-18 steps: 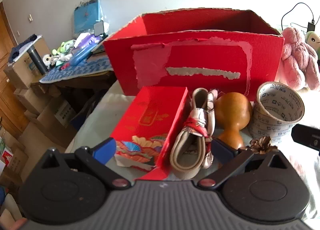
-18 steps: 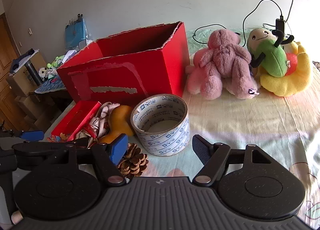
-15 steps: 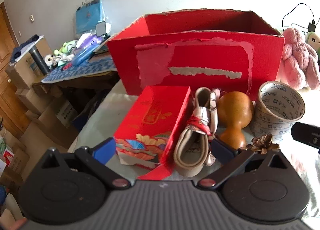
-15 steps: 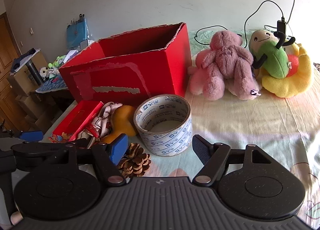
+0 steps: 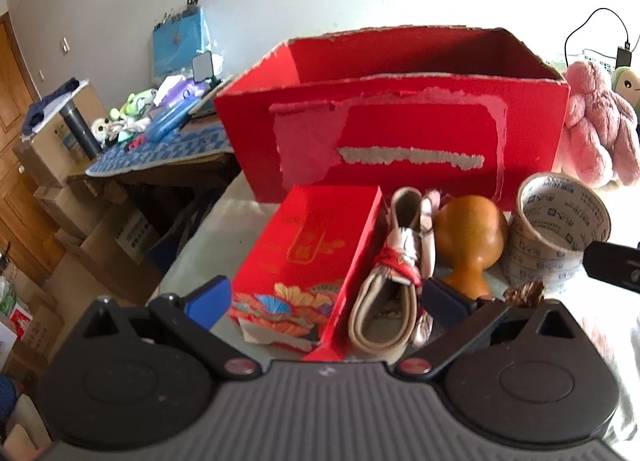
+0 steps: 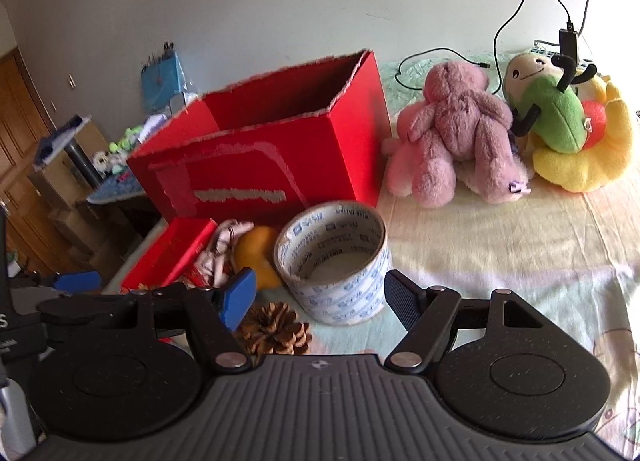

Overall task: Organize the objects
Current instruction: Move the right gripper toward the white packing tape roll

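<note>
My left gripper [image 5: 324, 299] stands open low over the bed. A small red gift box [image 5: 312, 253] and a folded beige strap bundle [image 5: 392, 285] lie between its fingers, and neither pad presses on them. To the right are a brown gourd [image 5: 470, 237], a pine cone [image 5: 524, 293] and a printed tape roll [image 5: 556, 229]. Behind them stands the big open red cardboard box [image 5: 400, 133]. My right gripper [image 6: 320, 297] is open, with the tape roll [image 6: 332, 261] just ahead between its fingers. The pine cone [image 6: 276, 329] lies by its left finger.
A pink plush [image 6: 456, 137] and a green and yellow plush [image 6: 560, 121] sit right of the big box [image 6: 256, 157], with cables behind. The bed sheet [image 6: 500, 253] stretches bare to the right. The bed's left edge drops to a cluttered side table [image 5: 160, 149] and stacked cartons.
Both views have shifted only slightly, and the tape roll sits a touch further right in the right wrist view. Nothing was gripped or let go, and both jaws stand as wide as before.
</note>
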The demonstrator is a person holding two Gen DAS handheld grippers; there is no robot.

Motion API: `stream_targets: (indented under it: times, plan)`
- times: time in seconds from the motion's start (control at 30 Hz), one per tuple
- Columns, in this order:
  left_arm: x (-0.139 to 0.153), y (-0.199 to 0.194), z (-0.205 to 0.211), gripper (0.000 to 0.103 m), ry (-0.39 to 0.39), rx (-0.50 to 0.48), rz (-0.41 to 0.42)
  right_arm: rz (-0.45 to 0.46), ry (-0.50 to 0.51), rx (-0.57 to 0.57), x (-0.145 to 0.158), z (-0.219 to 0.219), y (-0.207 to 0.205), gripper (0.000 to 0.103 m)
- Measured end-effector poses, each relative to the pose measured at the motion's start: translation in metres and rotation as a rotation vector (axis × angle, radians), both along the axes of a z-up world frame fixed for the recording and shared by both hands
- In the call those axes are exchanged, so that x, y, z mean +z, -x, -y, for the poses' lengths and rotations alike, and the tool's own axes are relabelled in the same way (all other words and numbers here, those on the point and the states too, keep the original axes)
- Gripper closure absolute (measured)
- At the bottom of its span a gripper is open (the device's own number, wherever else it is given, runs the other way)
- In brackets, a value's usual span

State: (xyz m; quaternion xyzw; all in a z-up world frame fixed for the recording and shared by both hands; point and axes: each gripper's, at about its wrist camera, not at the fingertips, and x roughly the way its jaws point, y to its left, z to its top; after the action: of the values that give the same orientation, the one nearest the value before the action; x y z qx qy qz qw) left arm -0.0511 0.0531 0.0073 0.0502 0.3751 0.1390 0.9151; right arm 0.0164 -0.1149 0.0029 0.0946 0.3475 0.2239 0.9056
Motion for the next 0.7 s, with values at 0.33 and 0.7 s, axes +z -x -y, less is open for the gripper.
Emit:
stream_targets:
  times: [0.33, 0.7]
  plan:
    - [0.011, -0.030, 0.009, 0.009, 0.126, -0.100, -0.025, 0.011, -0.018, -0.079, -0.005, 0.024, -0.035, 0.046]
    - [0.006, -0.074, 0.020, 0.040, 0.382, -0.255, -0.177, -0.086, -0.061, -0.061, -0.029, 0.032, -0.072, 0.057]
